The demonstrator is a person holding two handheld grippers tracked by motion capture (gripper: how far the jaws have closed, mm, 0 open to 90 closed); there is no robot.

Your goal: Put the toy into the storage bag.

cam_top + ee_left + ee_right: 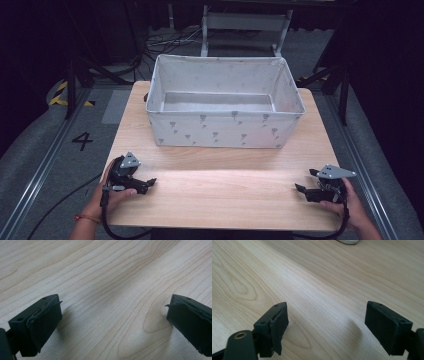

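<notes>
1. While a light wooden tabletop [225,190] carries it, a white fabric bin [225,102] with small grey printed motifs stands on the far half of the board, its open top showing a bare pale floor inside.
2. Nearer the person than the bin and off toward its left corner, the left hand-held gripper [145,184] lies low on the tabletop in the person's left hand [111,195], its tips turned toward the middle of the board; a grey three-cornered plate [130,160] sits on top of it.
3. Nearer than the bin and off toward its right corner, the right hand-held gripper [301,189] is held by the right hand [345,202], its tips likewise turned inward, with a grey plate [336,172] above it.
4. Both grippers are well apart from the bin and from each other, with bare wood between them.
5. Seen from the left gripper view, the left hand-held gripper [113,312] has its two black jaws spread wide, wood grain alone between them.
6. Seen from the right gripper view, the right hand-held gripper [327,320] also has its jaws spread wide over bare wood; a pale rounded edge, too small to identify, sits at the top border.
7. A black cable [107,227] trails from the left gripper off the near edge.
8. Left of the bin, the grey floor [50,150] bears a black numeral "4" [82,140].
</notes>
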